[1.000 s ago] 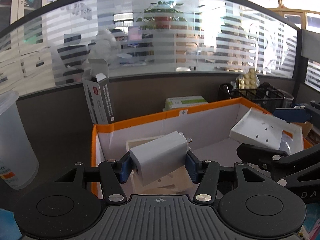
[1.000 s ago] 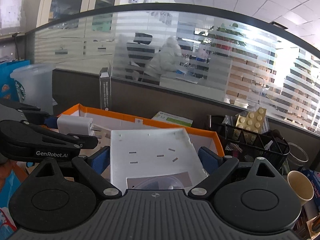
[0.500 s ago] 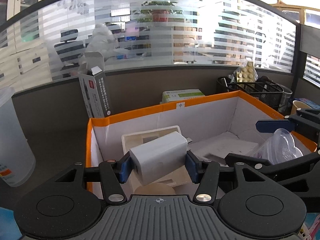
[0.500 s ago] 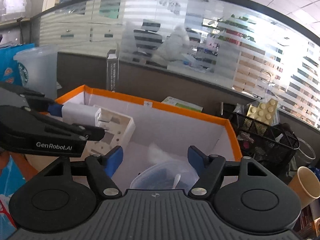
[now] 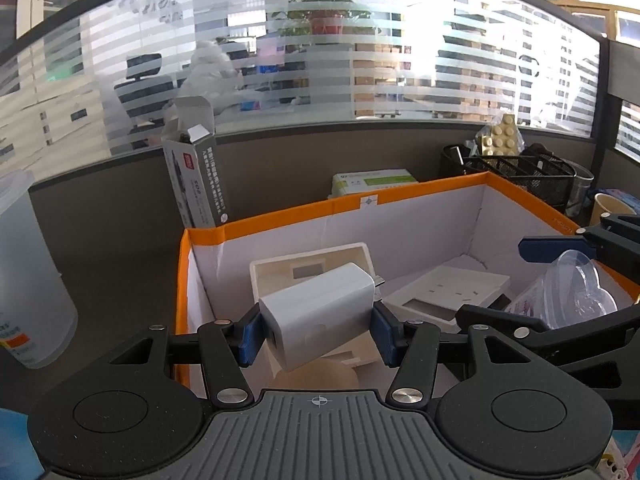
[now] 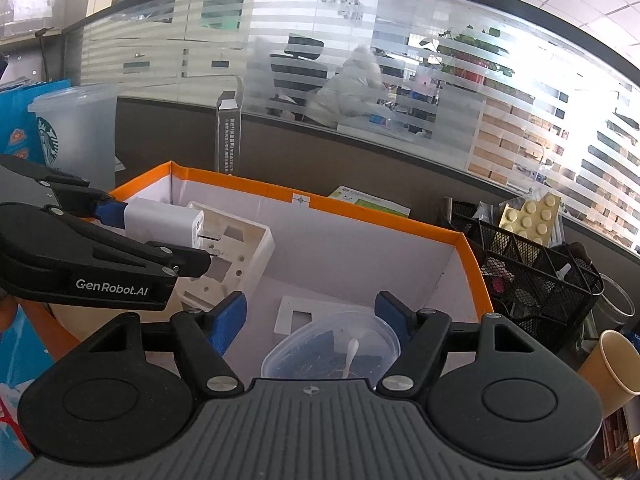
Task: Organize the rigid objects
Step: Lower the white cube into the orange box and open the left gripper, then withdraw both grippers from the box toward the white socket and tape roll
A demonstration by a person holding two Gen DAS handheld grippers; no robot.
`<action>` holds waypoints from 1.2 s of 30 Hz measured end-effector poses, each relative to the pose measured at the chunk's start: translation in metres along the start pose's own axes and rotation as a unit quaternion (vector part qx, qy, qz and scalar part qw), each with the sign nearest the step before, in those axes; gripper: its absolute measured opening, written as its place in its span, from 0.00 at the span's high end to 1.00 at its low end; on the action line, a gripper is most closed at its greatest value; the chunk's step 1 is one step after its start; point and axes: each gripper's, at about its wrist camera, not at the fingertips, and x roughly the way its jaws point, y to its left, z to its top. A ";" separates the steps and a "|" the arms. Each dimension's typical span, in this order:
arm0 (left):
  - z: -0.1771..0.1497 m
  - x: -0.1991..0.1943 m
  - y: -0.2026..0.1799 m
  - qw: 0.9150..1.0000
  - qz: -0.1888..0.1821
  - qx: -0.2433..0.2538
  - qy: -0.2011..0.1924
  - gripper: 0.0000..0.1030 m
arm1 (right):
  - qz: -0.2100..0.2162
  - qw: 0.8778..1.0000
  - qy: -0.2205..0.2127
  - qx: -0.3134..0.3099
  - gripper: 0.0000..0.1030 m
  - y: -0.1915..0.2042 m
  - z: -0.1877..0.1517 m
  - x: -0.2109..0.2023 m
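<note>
Right wrist: plate [image 6: 298, 314] (seemingly) released.

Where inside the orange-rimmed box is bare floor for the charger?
Bare floor lies along the back wall of the box, between the white housing and the right wall. Nearer, the flat white plate and clear container crowd it.

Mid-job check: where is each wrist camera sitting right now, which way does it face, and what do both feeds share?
Left wrist: behind the left gripper, looking into the orange-rimmed box; its fingers clamp the white charger; the right gripper shows at right.
Right wrist: behind the right gripper, open over the box and a clear plastic lid; the left gripper shows at left.
Shared: box, charger, white switch box.
</note>
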 end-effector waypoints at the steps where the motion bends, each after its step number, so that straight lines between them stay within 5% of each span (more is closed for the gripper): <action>1: 0.000 0.000 0.000 1.000 0.001 -0.001 -0.001 0.48 | 0.000 1.000 0.000 -0.001 0.33 0.001 0.000 0.000; 12: -0.001 -0.003 -0.003 1.000 0.013 0.008 -0.009 0.46 | -0.002 1.000 -0.002 -0.004 0.33 0.003 0.000 -0.002; 20: 0.000 -0.007 0.001 1.000 0.007 -0.004 -0.014 0.35 | -0.012 1.000 -0.015 -0.011 0.33 0.006 0.001 -0.008; 24: 0.006 -0.025 0.004 0.999 -0.004 -0.010 -0.038 0.32 | -0.013 0.999 -0.034 -0.017 0.33 0.009 0.007 -0.022; 27: 0.011 -0.048 0.004 0.997 -0.005 -0.009 -0.073 0.19 | -0.020 0.998 -0.055 -0.018 0.32 0.010 0.013 -0.039; 32: 0.016 -0.091 -0.002 0.991 -0.024 -0.005 -0.128 0.04 | -0.016 0.995 -0.096 -0.003 0.22 0.007 0.011 -0.088; 36: 0.013 -0.120 -0.019 0.985 -0.047 0.024 -0.164 0.01 | -0.022 0.994 -0.109 -0.002 0.05 0.008 -0.013 -0.130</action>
